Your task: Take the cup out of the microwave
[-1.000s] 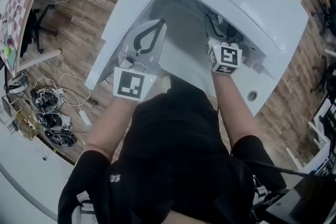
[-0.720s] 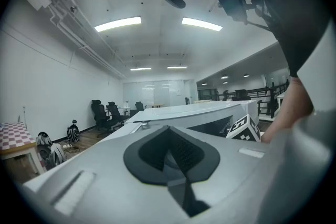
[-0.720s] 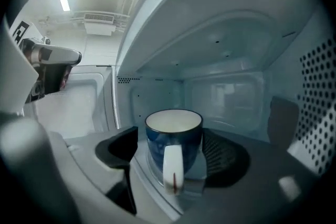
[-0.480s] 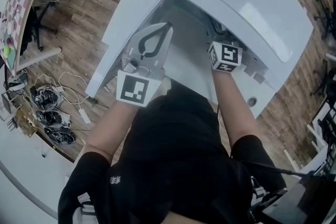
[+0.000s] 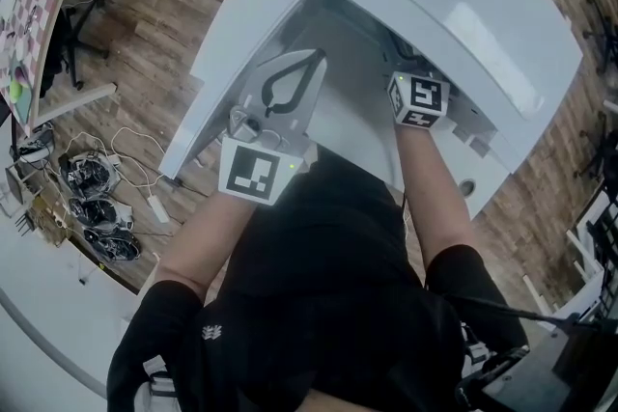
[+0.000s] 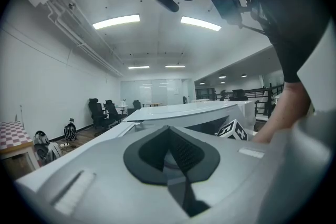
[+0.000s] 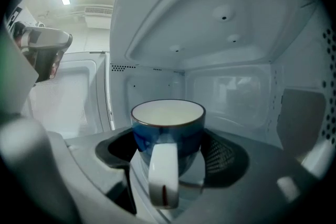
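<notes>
Microwave [image 7: 236, 81]: holds the blue cup [image 7: 169, 131], upright, handle facing you.
Your right gripper [image 7: 170, 153]: released, jaws flanking the cup.
Your left gripper [image 6: 169, 131]: clenched, tips together.

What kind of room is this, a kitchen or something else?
Probably an open-plan office or lab, not a kitchen: there are office chairs, long ceiling strip lights, and tangled cables on the wood floor.

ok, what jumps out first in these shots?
A blue cup with a white handle sits inside the open microwave, between the wide-open jaws of the right gripper, not yet gripped. The left gripper is outside it, jaws together.
</notes>
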